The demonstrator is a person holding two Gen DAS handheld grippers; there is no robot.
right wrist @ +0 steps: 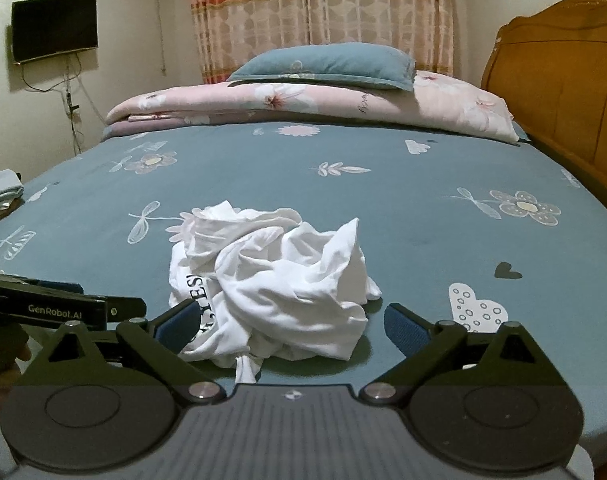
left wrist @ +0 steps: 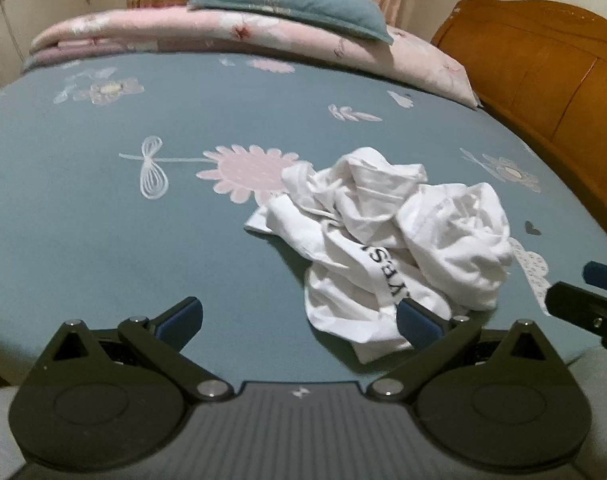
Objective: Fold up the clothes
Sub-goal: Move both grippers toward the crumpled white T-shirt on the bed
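You are at the start: both your left gripper point(left wrist: 299, 322) and right gripper point(right wrist: 289, 322) hang spread wide and empty by the crumpled white cotton garment point(right wrist: 271, 284) near the blue floral bedsheet's point(right wrist: 423, 208) near edge, so next find a hem and spread it flat.

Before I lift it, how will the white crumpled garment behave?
The white garment will probably be floppy and unravel, since it lies in loose folds. It looks thin, so likely light. On the smooth bed sheet it may slide if pushed.
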